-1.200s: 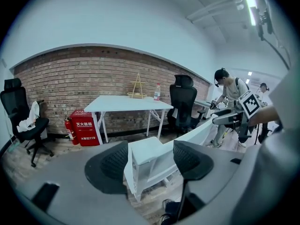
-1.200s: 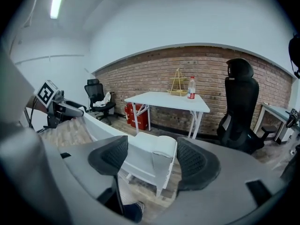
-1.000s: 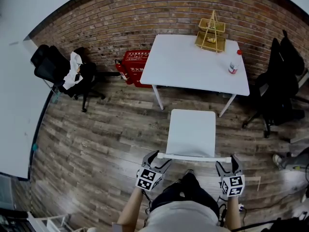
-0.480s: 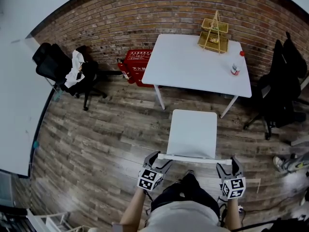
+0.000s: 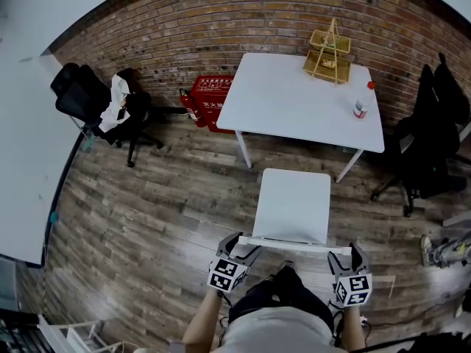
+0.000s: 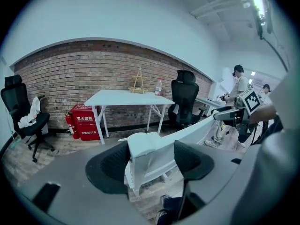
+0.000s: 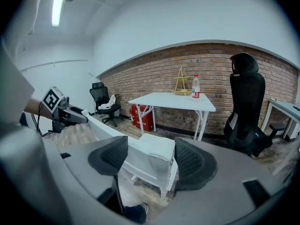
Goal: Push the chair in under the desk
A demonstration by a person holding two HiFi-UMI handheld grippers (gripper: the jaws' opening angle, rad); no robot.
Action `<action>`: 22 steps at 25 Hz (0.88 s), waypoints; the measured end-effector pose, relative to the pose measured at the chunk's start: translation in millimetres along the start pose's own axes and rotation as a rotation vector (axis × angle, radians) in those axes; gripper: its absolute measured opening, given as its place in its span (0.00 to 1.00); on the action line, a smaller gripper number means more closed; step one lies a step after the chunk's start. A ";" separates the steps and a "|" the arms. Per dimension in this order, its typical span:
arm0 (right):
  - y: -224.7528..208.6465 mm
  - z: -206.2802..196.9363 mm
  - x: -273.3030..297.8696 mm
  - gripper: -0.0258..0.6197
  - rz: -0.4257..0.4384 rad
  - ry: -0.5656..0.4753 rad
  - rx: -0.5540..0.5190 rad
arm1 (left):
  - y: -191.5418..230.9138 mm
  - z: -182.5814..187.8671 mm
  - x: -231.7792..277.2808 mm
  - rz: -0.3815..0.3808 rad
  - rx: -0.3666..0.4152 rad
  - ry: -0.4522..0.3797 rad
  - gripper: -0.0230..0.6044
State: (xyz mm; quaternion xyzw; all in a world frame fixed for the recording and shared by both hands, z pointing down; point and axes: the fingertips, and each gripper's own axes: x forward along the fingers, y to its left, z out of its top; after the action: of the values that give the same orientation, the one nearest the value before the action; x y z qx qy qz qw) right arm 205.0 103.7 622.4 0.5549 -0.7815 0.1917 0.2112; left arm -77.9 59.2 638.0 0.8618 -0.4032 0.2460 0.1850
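Observation:
A white chair point(image 5: 293, 203) stands on the wooden floor just in front of the white desk point(image 5: 287, 98), its seat facing the desk. I stand behind its backrest point(image 5: 291, 242). My left gripper point(image 5: 240, 247) is shut on the backrest's left corner, and my right gripper point(image 5: 349, 254) is shut on the right corner. In the left gripper view the corner point(image 6: 143, 146) sits between the black pads point(image 6: 111, 164), with the desk point(image 6: 126, 96) beyond. In the right gripper view the other corner point(image 7: 157, 150) is clamped the same way, with the desk point(image 7: 174, 100) ahead.
A wooden rack point(image 5: 327, 50) and a bottle point(image 5: 360, 107) stand on the desk. A red box point(image 5: 210, 100) sits by the brick wall. Black office chairs stand at the left point(image 5: 92, 103) and the right point(image 5: 430, 134). People point(image 6: 240, 84) stand off to the right.
The chair and both grippers have edged a little toward the desk; the gap between the seat and the desk's front edge is slightly smaller. Both grips are unchanged.

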 end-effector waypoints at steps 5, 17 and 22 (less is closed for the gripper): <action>-1.5 2.6 2.0 0.53 0.000 -0.004 0.005 | 1.4 1.7 2.1 0.005 -0.002 -0.001 0.53; -25.2 15.6 24.2 0.53 0.016 0.003 -0.010 | 7.0 18.0 25.6 0.022 -0.011 -0.005 0.53; -39.3 24.2 37.0 0.53 0.007 0.010 -0.009 | 10.2 28.2 40.2 0.031 -0.012 -0.006 0.53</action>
State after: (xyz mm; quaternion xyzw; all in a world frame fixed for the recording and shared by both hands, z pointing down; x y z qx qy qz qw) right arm 228.5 49.5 624.7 0.5501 -0.7832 0.1919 0.2170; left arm -55.9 14.2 639.5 0.8550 -0.4184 0.2439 0.1855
